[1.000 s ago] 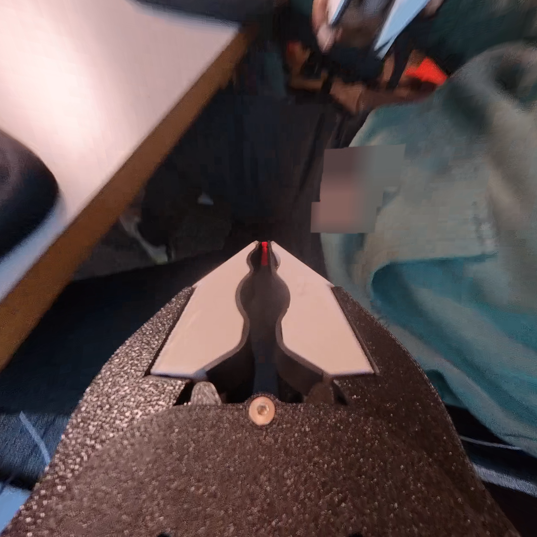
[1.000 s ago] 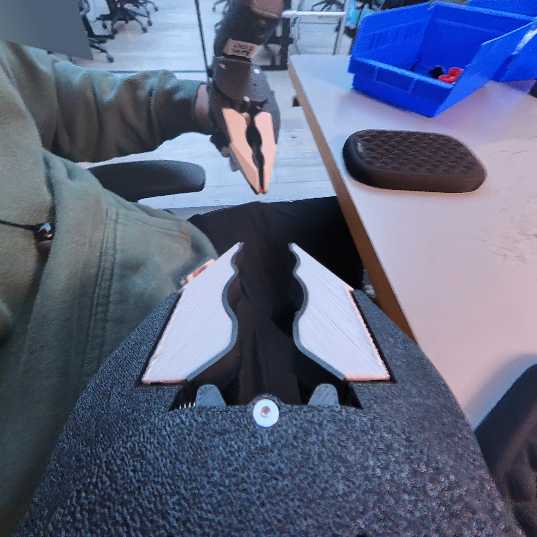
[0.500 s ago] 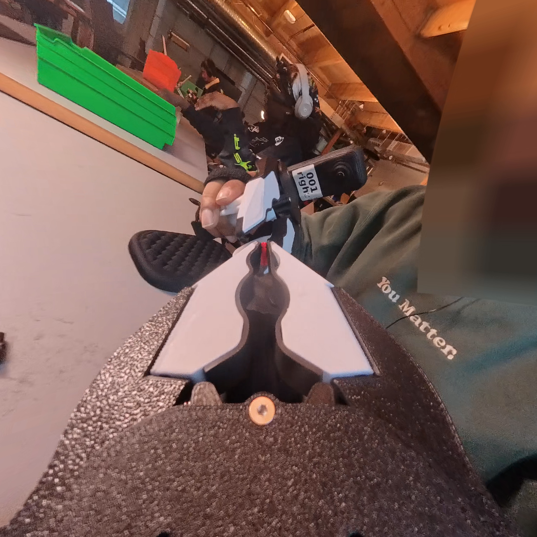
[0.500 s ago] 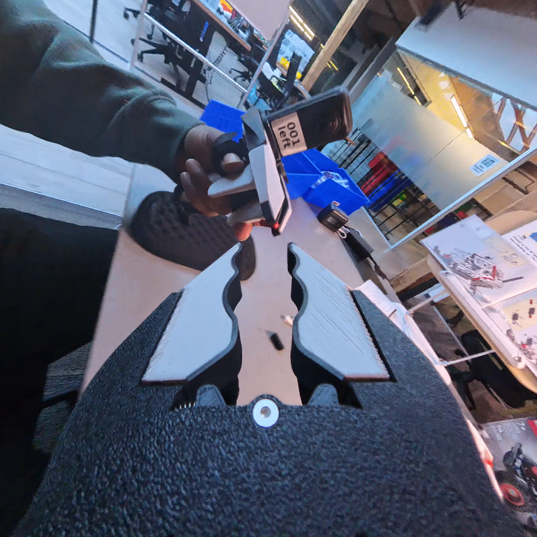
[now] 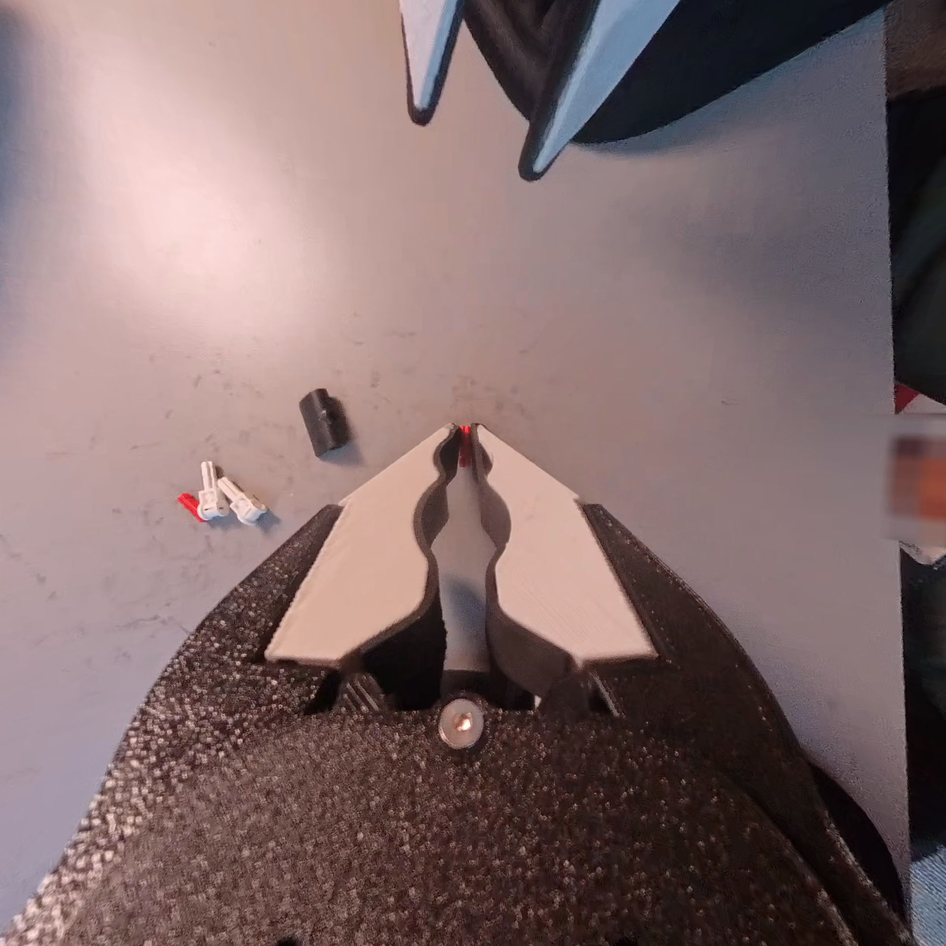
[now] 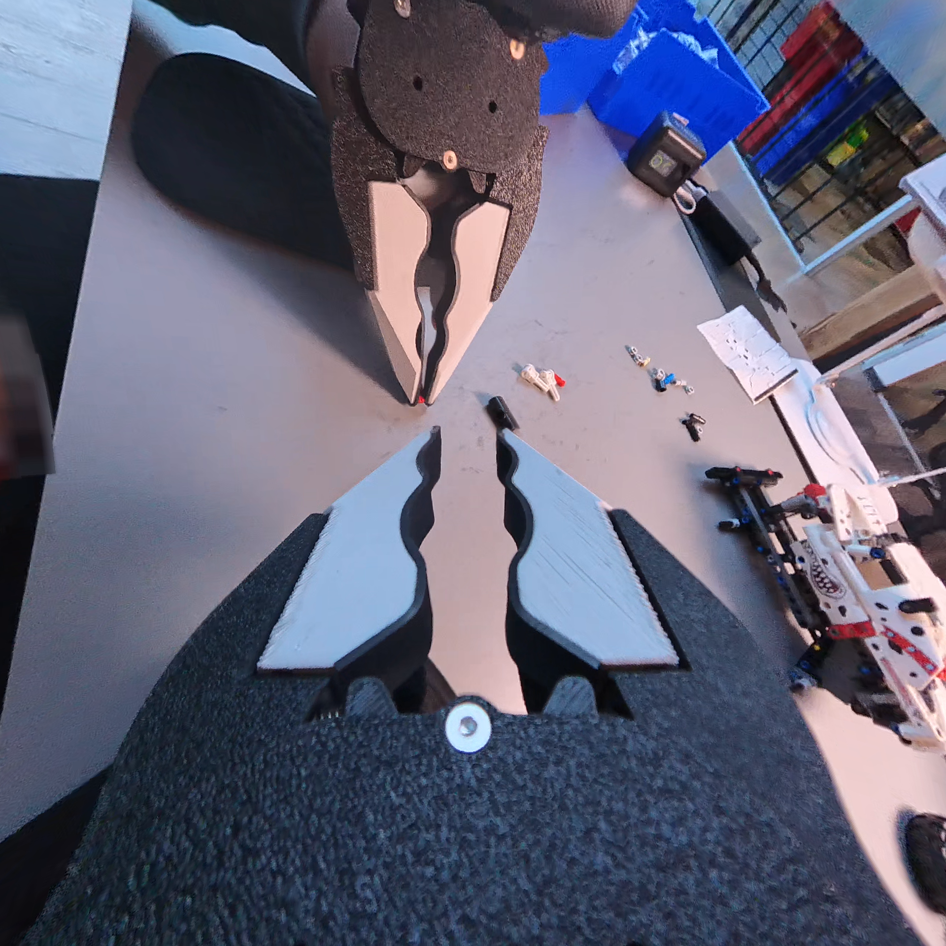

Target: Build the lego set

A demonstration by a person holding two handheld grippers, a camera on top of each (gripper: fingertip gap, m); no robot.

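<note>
Two tools: left tool (image 5: pixel 465 426) pinches what looks like a red pin (image 5: pixel 465 441); right tool (image 6: pixel 468 432) gapes.

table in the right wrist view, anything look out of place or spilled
Nothing looks spilled or broken. Small loose pieces lie scattered on the table: a white pin cluster, a black connector, tiny mixed bits. The half-built model lies near the edge. The left tool pinches a red pin.
</note>
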